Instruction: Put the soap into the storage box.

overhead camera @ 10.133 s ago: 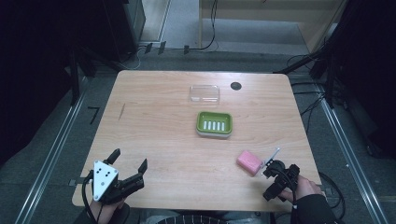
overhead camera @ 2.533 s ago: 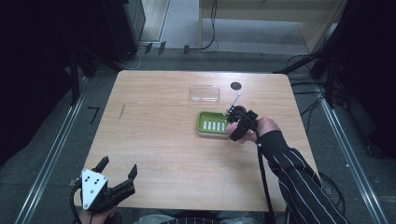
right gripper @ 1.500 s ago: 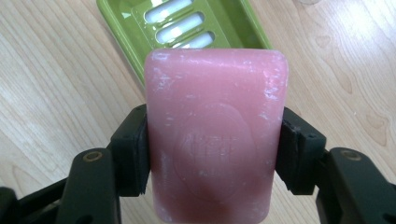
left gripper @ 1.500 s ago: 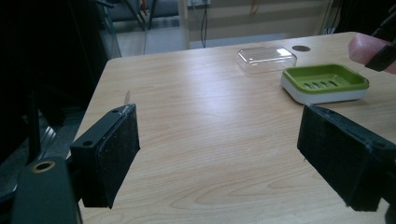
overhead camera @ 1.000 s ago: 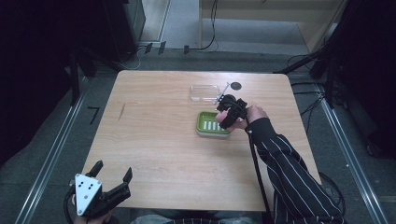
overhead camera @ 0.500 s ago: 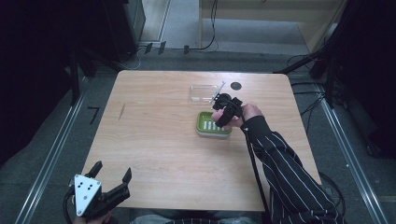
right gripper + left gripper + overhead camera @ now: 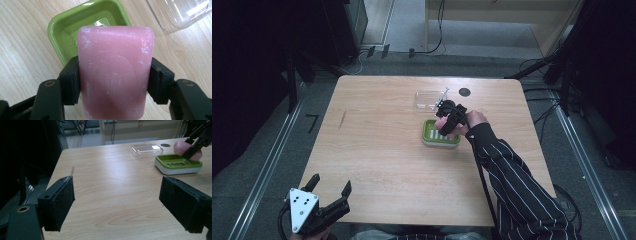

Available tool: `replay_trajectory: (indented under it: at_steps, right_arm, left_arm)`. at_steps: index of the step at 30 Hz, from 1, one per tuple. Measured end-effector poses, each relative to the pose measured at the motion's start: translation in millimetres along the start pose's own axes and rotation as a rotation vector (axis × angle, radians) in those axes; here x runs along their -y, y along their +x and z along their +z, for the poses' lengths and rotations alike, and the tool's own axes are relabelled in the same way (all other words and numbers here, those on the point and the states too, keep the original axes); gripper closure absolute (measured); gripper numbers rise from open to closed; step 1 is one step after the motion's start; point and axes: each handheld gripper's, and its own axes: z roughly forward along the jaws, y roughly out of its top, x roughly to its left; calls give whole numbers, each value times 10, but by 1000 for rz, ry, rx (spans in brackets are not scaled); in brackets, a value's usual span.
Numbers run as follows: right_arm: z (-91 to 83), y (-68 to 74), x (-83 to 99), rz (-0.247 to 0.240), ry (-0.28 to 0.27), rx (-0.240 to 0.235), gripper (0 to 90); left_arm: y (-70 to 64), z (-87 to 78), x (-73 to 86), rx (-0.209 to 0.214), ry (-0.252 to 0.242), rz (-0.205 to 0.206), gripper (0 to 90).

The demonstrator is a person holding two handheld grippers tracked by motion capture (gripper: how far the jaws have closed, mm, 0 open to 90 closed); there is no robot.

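A pink soap bar (image 7: 115,72) is clamped between the jaws of my right gripper (image 7: 446,121), which is shut on it. The bar hangs just above the green soap dish (image 7: 439,138) near the table's right middle; the dish (image 7: 75,27) lies right under and behind it in the right gripper view. From the left gripper view the soap (image 7: 186,149) hovers over the dish (image 7: 178,165) at far right. My left gripper (image 7: 331,199) stands open off the table's near left corner, holding nothing.
A clear plastic lid (image 7: 430,99) lies just beyond the dish, and its edge (image 7: 180,12) shows at top right in the right gripper view. A dark round hole (image 7: 465,92) sits in the table behind the lid. Bare wood (image 7: 372,140) stretches left of the dish.
My right gripper picked the soap up from the near right of the table and carried it over the green dish, still edging left. The left gripper drifted slightly back and left.
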Motion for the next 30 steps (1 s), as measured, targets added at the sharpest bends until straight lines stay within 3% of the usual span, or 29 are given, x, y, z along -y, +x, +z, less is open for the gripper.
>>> replay_trajectory:
  at_steps: [18, 30]
  right_arm:
    - [116, -60, 17, 15, -1, -13, 385]
    - [224, -29, -28, -13, 3, -20, 385]
  left_arm:
    - [4, -11, 4, -4, 2, 0, 134]
    - [8, -13, 5, -3, 1, -2, 134]
